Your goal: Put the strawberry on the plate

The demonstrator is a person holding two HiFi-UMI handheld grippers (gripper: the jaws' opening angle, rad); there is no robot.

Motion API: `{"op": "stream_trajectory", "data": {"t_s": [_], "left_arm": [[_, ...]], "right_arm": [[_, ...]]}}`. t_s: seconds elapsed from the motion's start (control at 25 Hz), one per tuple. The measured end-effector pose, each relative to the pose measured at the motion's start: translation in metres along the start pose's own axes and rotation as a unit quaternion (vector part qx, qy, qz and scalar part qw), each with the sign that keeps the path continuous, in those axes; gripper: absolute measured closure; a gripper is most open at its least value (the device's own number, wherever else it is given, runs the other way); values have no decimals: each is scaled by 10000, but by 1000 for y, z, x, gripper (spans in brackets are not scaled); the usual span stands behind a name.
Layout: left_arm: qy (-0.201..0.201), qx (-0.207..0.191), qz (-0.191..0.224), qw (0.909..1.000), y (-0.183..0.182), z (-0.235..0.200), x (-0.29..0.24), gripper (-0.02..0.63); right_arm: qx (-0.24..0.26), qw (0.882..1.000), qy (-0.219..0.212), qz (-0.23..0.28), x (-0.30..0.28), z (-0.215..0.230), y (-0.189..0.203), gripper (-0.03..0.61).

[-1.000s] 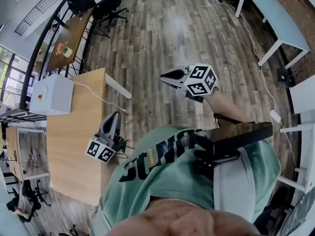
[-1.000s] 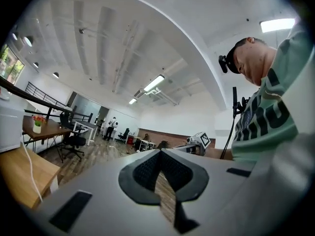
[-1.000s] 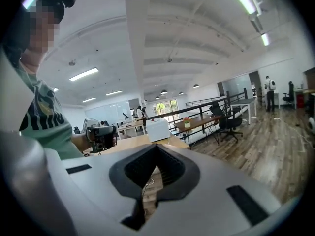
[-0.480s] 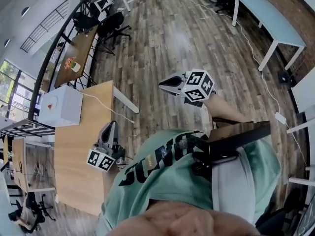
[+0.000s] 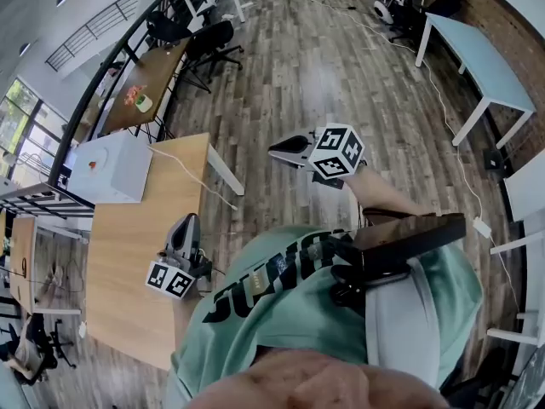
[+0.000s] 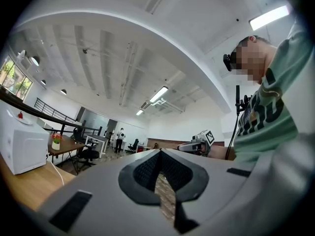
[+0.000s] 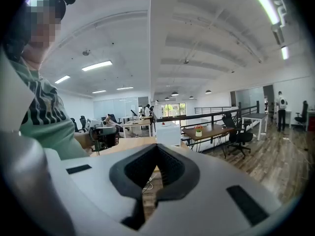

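Neither a plate nor a strawberry that I can be sure of shows in any view. A small red thing [image 5: 92, 141] lies on top of a white box [image 5: 111, 167] on the wooden table [image 5: 128, 254]; it is too small to identify. My left gripper [image 5: 188, 221] is shut and empty over the table's right edge, its tips toward the box. My right gripper [image 5: 274, 150] hangs over the wooden floor, shut and empty, tips pointing left at the table. In the left gripper view the jaws [image 6: 160, 154] meet; in the right gripper view [image 7: 156, 146] they meet too.
A white cable [image 5: 192, 177] runs from the box off the table's corner. Beyond stand a dark table with a potted plant [image 5: 140, 100], black office chairs [image 5: 209, 37] and a railing. A pale blue table [image 5: 477, 54] stands far right. A person's green shirt fills the lower head view.
The wooden table and white box have slid right and closer in the head view. Both grippers moved along with the person, still shut and empty; the right one sits lower and further left.
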State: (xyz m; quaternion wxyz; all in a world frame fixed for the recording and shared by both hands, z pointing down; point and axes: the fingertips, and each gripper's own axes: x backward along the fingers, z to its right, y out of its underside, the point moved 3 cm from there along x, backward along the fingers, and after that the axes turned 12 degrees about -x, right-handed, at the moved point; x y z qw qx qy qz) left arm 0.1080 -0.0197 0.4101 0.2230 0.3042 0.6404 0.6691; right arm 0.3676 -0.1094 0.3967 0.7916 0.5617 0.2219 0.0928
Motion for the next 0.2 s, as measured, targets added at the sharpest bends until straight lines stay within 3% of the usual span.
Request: {"op": "stream_trajectory", "data": {"t_s": [0.2], "left_arm": [[19,-23,-10,10000,-2,-6,-4,609]], "right_arm": [[53,10000,-19,4,-7,4,-8,571]]}}
